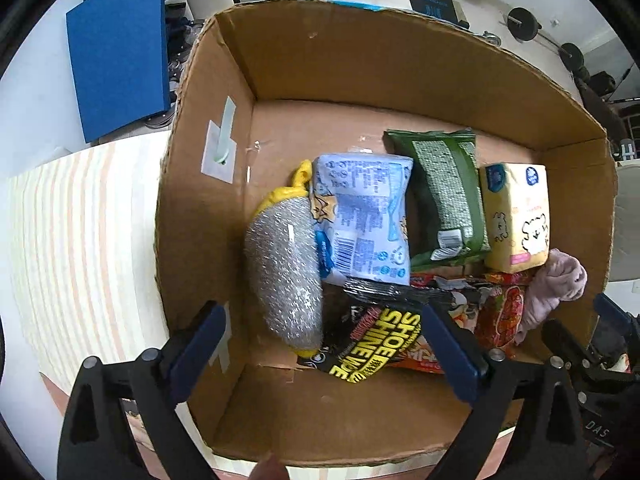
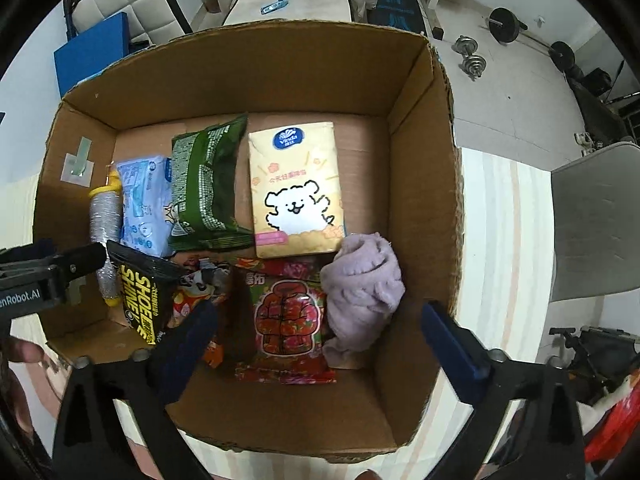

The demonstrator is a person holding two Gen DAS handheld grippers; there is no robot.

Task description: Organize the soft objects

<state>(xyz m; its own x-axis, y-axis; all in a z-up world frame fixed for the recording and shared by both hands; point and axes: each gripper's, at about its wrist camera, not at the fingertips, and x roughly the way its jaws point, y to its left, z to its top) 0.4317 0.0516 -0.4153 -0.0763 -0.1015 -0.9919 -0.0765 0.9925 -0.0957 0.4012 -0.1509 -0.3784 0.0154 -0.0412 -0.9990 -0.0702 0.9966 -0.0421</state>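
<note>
Both hand-held grippers hang wide open and empty over the cardboard box (image 1: pixel 352 60) of soft goods.

The left hand-held gripper (image 1: pixel 324 340) brackets the silver scourer (image 1: pixel 286 272) and black shoe-shine packet (image 1: pixel 372 340). Only the right hand-held gripper (image 2: pixel 320 340) view shows the red packet (image 2: pixel 286 320) and lilac cloth (image 2: pixel 362 292) whole between its fingers, with the tissue pack (image 2: pixel 294 188) just beyond.

The box (image 2: pixel 280 76) is matt brown corrugated cardboard. The scrubber (image 1: pixel 286 264) is glittery silver mesh with a yellow edge. The shoe-shine pack (image 1: pixel 372 332), snack bag (image 2: pixel 286 320) and green pouch (image 2: pixel 204 188) are glossy plastic film. The purple cloth (image 2: pixel 364 296) looks soft and fuzzy. The tissue pack (image 2: pixel 294 188) has smooth wrap.
</note>
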